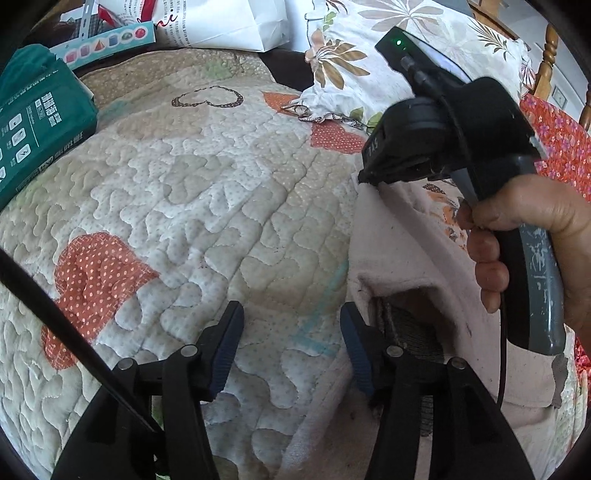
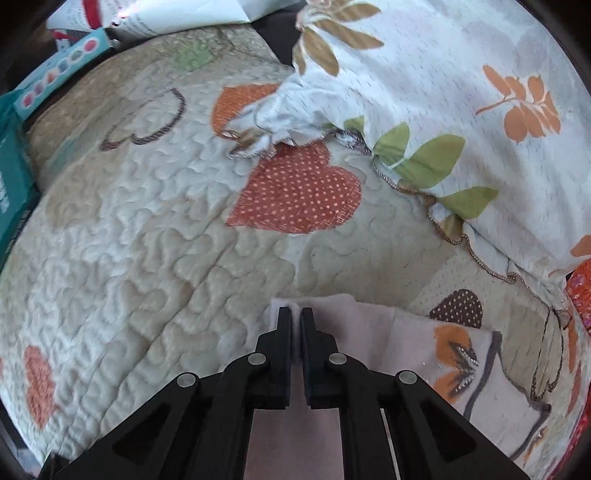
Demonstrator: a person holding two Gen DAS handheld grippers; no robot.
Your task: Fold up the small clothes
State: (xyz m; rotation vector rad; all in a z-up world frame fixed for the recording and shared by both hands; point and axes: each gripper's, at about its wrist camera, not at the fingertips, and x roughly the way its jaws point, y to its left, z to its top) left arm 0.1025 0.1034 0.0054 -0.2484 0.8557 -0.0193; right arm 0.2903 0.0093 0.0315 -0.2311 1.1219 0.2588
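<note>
A small pale pink garment [image 1: 402, 243] lies on the quilted bedspread [image 1: 207, 206] at the right; it also shows in the right wrist view [image 2: 369, 321], with an orange print. My right gripper [image 2: 295, 314] is shut on the garment's upper edge; in the left wrist view [image 1: 365, 177] it pinches that corner, held up by a hand. My left gripper [image 1: 291, 314] is open and empty over the quilt, just left of the garment, its right finger at the sleeve opening.
A floral pillow [image 2: 443, 92] lies at the far right. A teal box [image 1: 33, 122], a coloured card box [image 1: 107, 40] and a white paper bag [image 1: 229, 22] sit at the far left edge. A red floral cloth [image 1: 561, 140] and a wooden chair lie right.
</note>
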